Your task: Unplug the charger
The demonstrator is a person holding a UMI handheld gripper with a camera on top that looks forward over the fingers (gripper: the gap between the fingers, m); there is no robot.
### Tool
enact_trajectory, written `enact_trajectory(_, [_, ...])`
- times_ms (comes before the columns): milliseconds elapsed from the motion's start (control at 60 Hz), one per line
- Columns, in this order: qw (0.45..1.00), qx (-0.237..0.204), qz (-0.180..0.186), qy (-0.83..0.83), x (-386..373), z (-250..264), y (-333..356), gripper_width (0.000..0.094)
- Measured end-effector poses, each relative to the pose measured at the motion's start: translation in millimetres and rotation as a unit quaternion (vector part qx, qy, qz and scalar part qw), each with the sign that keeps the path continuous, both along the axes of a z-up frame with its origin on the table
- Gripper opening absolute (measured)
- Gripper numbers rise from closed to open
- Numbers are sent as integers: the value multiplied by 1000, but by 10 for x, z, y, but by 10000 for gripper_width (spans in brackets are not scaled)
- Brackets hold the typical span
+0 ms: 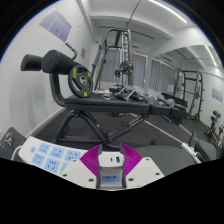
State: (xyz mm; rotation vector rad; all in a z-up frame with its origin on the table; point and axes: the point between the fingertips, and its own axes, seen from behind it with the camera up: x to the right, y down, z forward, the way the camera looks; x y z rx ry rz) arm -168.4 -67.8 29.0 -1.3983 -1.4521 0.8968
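Note:
A white charger (111, 163) with blue ports on its face sits between my two fingers. Both pink pads (92, 158) press against its sides, so my gripper (111, 160) is shut on it. A white power strip (52, 155) with several blue-marked sockets lies just to the left of my fingers on a white surface (160, 165). The charger is to the right of the strip. I cannot see its prongs or whether it is still seated in a socket.
Beyond the fingers is a gym room. A black weight bench with a yellow-ringed plate (75, 82) is at the left, a cable machine frame (125, 60) is in the middle, and more black racks (190, 95) are at the right. A black item (10, 143) lies far left.

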Motion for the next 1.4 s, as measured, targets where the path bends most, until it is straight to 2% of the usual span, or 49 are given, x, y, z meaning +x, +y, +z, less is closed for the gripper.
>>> enact_trajectory(50, [1000, -15, 4, 15, 23, 142, -4, 274])
enact_trajectory(100, [995, -21, -12, 93, 54, 795, 173, 273])
enact_trajectory(150, [990, -63, -23, 127, 97, 1331, 372, 272])
enact_trajectory(183, [988, -90, -31, 122, 121, 1501, 522, 269])
enact_trajectory(233, [991, -80, -32, 100, 152, 1558, 734, 269])
enact_trajectory(300, [995, -57, -41, 68, 170, 1422, 994, 269])
enact_trajectory(383, [998, -32, -55, 14, 253, 1013, 1298, 271])
enact_trajectory(533, [995, -19, -77, -63, 362, 193, 1630, 292])
enact_trajectory(717, [991, -8, -67, -112, 330, -404, 1658, 355])
enact_trajectory(767, [992, -6, -63, -113, 299, -441, 1651, 438])
enact_trajectory(833, [991, -14, -64, -115, 305, -418, 1650, 823])
enact_trajectory(850, [991, -19, -61, -115, 309, -397, 1622, 878])
enact_trajectory(900, [992, -33, -56, -106, 349, -283, 1570, 815])
enact_trajectory(967, [993, -39, -57, -94, 478, -79, 1542, 865])
enact_trajectory(1067, [995, -27, -56, -77, 869, 331, 1461, 861])
enact_trajectory(1183, [995, -13, -59, -76, 1685, 884, 1271, 857])
enact_trajectory(1400, [995, -29, -58, -73, 3400, 1683, 782, 852])
